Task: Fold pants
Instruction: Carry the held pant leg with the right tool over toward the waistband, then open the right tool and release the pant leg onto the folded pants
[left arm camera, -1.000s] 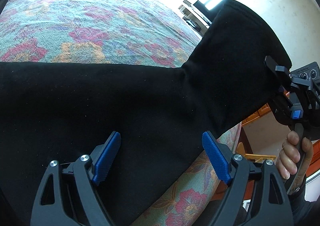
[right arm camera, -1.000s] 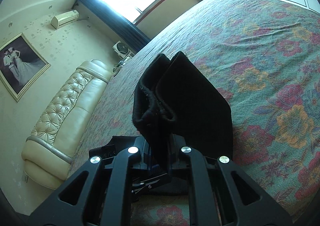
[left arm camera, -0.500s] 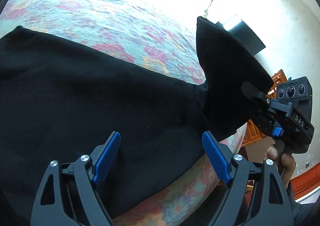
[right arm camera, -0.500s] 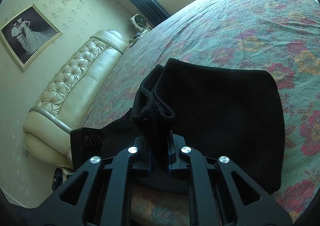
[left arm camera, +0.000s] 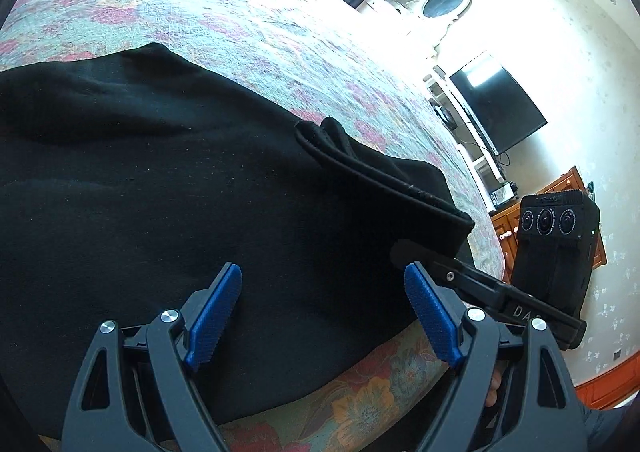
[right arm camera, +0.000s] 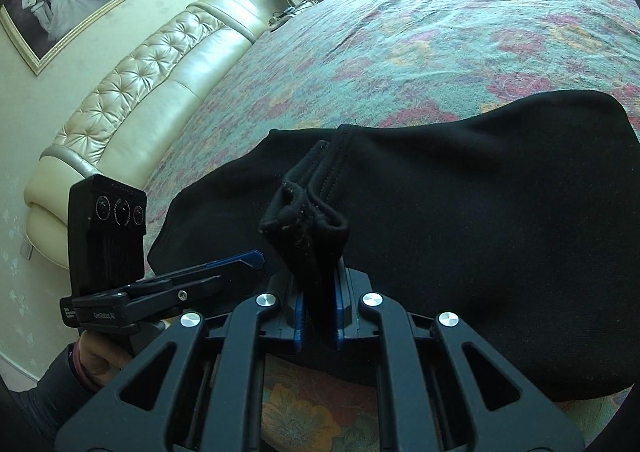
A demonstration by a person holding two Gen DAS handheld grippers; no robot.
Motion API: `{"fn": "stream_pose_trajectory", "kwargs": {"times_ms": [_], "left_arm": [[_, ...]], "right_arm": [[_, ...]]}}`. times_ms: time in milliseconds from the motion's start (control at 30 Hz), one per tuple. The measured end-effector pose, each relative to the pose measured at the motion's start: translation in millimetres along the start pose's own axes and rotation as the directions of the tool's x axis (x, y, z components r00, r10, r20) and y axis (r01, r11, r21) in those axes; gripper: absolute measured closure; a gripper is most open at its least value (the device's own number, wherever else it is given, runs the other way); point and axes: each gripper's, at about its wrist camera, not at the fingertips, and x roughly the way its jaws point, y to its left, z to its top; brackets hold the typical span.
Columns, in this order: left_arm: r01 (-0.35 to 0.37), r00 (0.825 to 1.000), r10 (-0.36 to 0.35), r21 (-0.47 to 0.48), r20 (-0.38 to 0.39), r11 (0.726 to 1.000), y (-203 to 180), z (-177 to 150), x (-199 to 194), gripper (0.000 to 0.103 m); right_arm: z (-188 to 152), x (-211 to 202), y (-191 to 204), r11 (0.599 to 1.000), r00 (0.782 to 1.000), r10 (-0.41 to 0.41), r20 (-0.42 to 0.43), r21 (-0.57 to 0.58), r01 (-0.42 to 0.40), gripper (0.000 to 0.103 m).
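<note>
Right wrist view: right gripper is clamped tight on a bunched hem end of the black pants, several cuff layers pinched together and sticking up between the blue pads. Rest of the garment lies spread on the floral bedspread, running from 12 to 3 o'clock of the claw, with the held end brought over the body of the pants. Left gripper shows at 9 o'clock, side-on, just beside the fabric edge.

Left wrist view: left gripper stands wide open, nothing between its pads; it hovers over the black cloth near the bed's near edge, contact not clear. Folded hem ridge sits at 1 o'clock of it; the other claw's body is at 3 o'clock.

Handling judgement: fabric looks soft, limp, fairly thick knit, light, not slippery, not fragile. It drapes and sags, so one pinch only carries a corner; layers can slip apart if the grip is shallow. Best holds look like the hemmed cuffs or waistband, where the stitched edge gives bulk, and the outer corners of the fold. The free claw would likely need the opposite corner of the same end to keep the fold square. Risk: dragging the lower layer, wrinkles.
</note>
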Motion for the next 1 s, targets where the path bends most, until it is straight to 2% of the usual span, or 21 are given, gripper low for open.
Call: {"fn": "stream_pose_trajectory", "kwargs": {"times_ms": [200, 400, 500, 633, 667, 733, 767, 900, 1000], "left_arm": [[0.000, 1.000, 0.000, -0.006, 0.005, 1.000, 1, 3, 5, 0.020], [-0.006, 1.000, 0.007, -0.024, 0.015, 1.000, 6, 3, -1, 0.020], [-0.015, 1.000, 0.016, -0.038, 0.021, 0.999, 7, 4, -2, 0.020], [-0.022, 0.998, 0.025, -0.044, 0.051, 0.999, 4, 5, -7, 0.020], [-0.022, 0.998, 0.025, -0.045, 0.063, 0.999, 2, 6, -9, 0.020], [-0.016, 0.996, 0.020, -0.044, 0.090, 0.999, -2, 9, -13, 0.020], [-0.015, 0.995, 0.019, -0.041, 0.102, 0.999, -4, 12, -15, 0.020], [-0.022, 0.994, 0.024, -0.021, 0.106, 1.000, -13, 16, -14, 0.020], [0.014, 0.996, -0.013, -0.007, 0.088, 1.000, -21, 16, -8, 0.020]], "right_arm": [[-9, 16, 5, 0.998, 0.998, -0.047, -0.038, -0.042, 0.045, 0.092], [-12, 26, 5, 1.000, 0.998, -0.016, -0.057, -0.005, 0.015, 0.076], [-13, 24, 3, 0.998, 0.997, 0.048, -0.054, 0.034, -0.046, 0.060], [-13, 16, 2, 0.990, 0.990, 0.128, -0.053, 0.059, -0.125, 0.050], [-14, 13, 0, 0.983, 0.985, 0.169, -0.048, 0.083, -0.164, 0.050], [-15, 14, -6, 0.947, 0.953, 0.298, -0.054, 0.141, -0.288, 0.050], [-16, 15, -8, 0.938, 0.945, 0.320, -0.060, 0.160, -0.308, 0.050], [-14, 6, -16, 0.927, 0.946, 0.325, -0.019, 0.204, -0.314, 0.050], [-8, -28, -28, 0.921, 0.947, 0.311, 0.080, 0.222, -0.321, 0.050]]}}
